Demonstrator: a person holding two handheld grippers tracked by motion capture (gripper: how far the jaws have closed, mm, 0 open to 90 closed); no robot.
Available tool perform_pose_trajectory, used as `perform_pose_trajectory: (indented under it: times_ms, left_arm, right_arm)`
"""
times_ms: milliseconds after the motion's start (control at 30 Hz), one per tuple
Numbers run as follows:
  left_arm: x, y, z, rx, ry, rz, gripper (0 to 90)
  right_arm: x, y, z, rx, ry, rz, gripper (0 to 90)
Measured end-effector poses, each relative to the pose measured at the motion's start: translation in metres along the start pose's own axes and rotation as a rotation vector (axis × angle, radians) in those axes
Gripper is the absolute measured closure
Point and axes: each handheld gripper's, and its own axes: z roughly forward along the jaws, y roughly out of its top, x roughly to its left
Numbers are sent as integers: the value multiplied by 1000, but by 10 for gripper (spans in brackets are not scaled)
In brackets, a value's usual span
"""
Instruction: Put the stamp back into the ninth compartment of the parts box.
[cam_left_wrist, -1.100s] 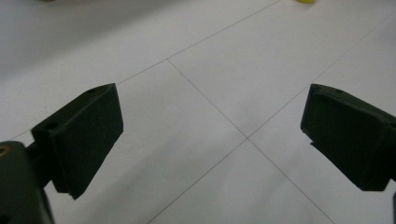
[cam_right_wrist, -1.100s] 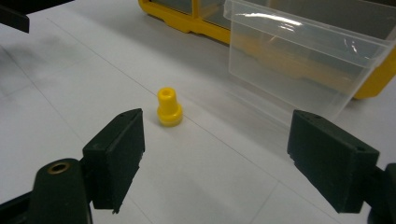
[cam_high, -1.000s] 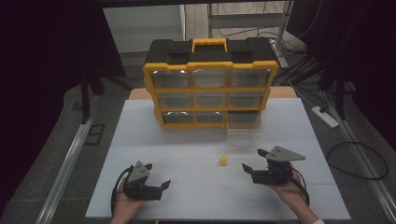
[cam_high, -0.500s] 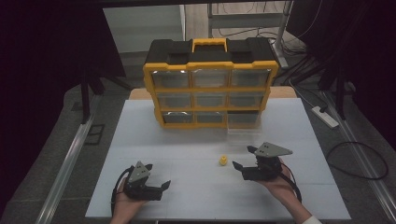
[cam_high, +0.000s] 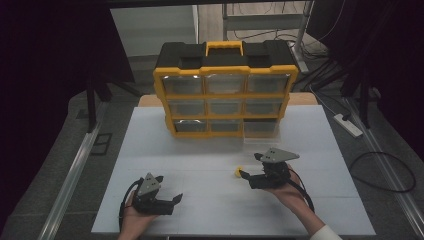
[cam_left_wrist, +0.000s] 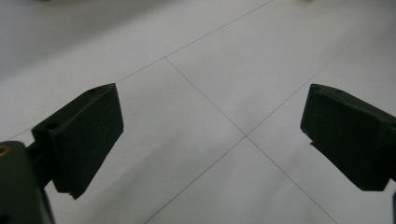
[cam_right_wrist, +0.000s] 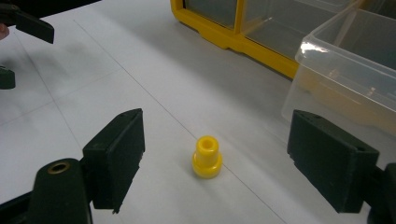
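Observation:
A small yellow plastic plug (cam_high: 239, 172) (cam_right_wrist: 207, 157) stands upright on the white table (cam_high: 210, 150). My right gripper (cam_high: 248, 178) (cam_right_wrist: 218, 142) is open and points left at the plug. In the right gripper view the plug stands between the two wide-apart jaws, slightly ahead of them, and touches neither. My left gripper (cam_high: 170, 194) (cam_left_wrist: 210, 135) rests open at the table's near left with nothing but bare table between its jaws. A clear drawer (cam_high: 260, 130) (cam_right_wrist: 345, 79) is pulled out of the bottom right slot of the yellow and black organiser (cam_high: 225, 95).
The organiser stands at the back middle of the table, its other clear drawers pushed in. A white power strip (cam_high: 348, 125) lies on the floor to the right. The left gripper's jaw (cam_right_wrist: 23, 23) appears at the top left of the right gripper view.
My right gripper has moved left across the table, up to the yellow plug. The left gripper has stayed still.

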Motion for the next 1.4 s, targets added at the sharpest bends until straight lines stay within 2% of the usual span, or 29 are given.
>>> perform_pose_trajectory:
  times_ms: [400, 533, 600, 767, 967, 1233, 1400]
  left_arm:
    - [0, 0, 0, 5, 0, 4, 60]
    - [0, 0, 0, 6, -1, 6, 60]
    - [0, 0, 0, 6, -2, 6, 60]
    - [0, 0, 0, 8, -3, 6, 61]
    - [0, 0, 0, 9, -2, 6, 61]
    - [0, -1, 0, 11, -4, 9, 61]
    - [-1, -1, 0, 12, -3, 12, 61]
  right_arm:
    - [2, 4, 18, 40, 23, -14, 192]
    - [2, 1, 29, 72, 30, -17, 193]
    - [0, 0, 36, 105, 29, -15, 197]
    - [-2, -2, 43, 131, 24, -6, 210]
    - [-2, -5, 49, 162, 23, -6, 278]
    - [2, -7, 54, 176, -3, -58, 382]
    - [2, -8, 56, 195, -1, -54, 493]
